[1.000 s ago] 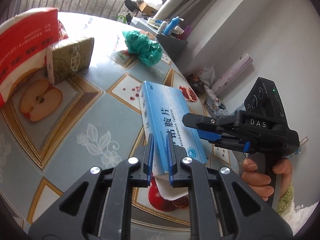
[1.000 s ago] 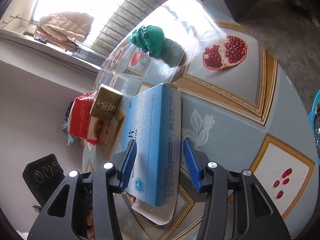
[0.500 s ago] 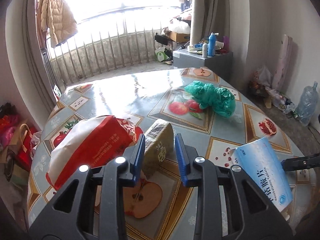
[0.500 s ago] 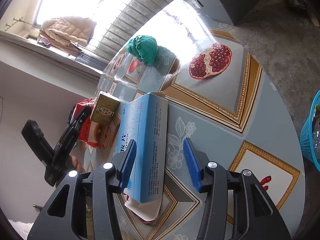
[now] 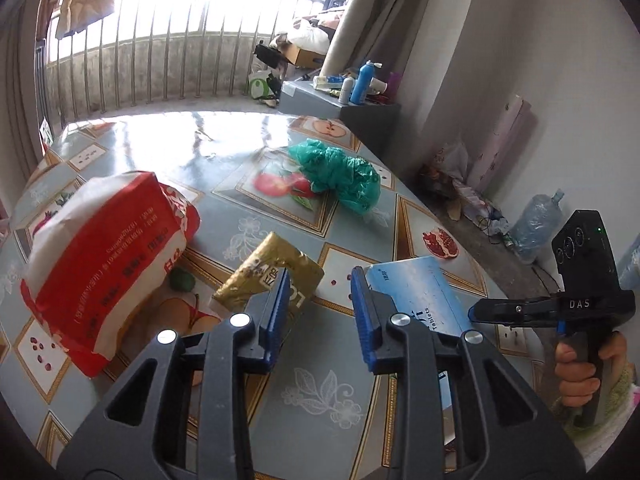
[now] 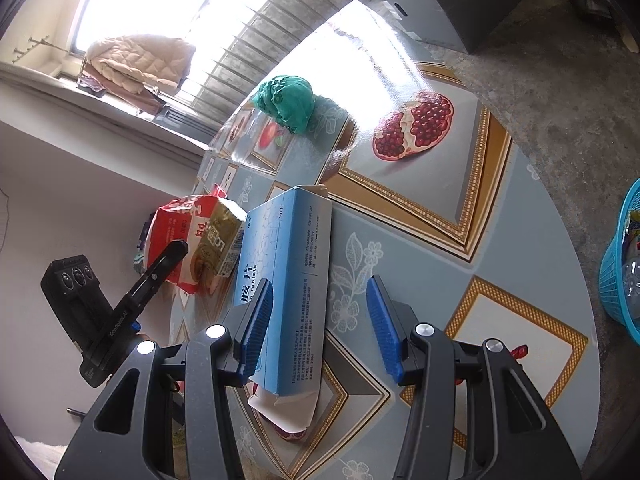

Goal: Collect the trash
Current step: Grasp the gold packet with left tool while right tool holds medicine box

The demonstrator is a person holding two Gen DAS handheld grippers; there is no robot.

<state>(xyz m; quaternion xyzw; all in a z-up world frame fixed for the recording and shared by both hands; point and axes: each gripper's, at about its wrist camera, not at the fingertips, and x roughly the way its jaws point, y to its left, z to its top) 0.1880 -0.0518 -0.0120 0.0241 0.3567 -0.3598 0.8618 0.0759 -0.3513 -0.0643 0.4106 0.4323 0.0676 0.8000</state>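
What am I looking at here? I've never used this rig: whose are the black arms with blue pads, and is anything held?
There is no robot. A person holds a pair of tongs in each hand, and a wide-angle camera on each looks along its fingers. One picture is from the left tongs, the other from the right tongs. On the table lie a red pack, a gold pack, a green bag and a blue box. The left tongs have just been opening, with nothing between them. The right tongs stand open around the blue box without gripping it. Nothing is held.
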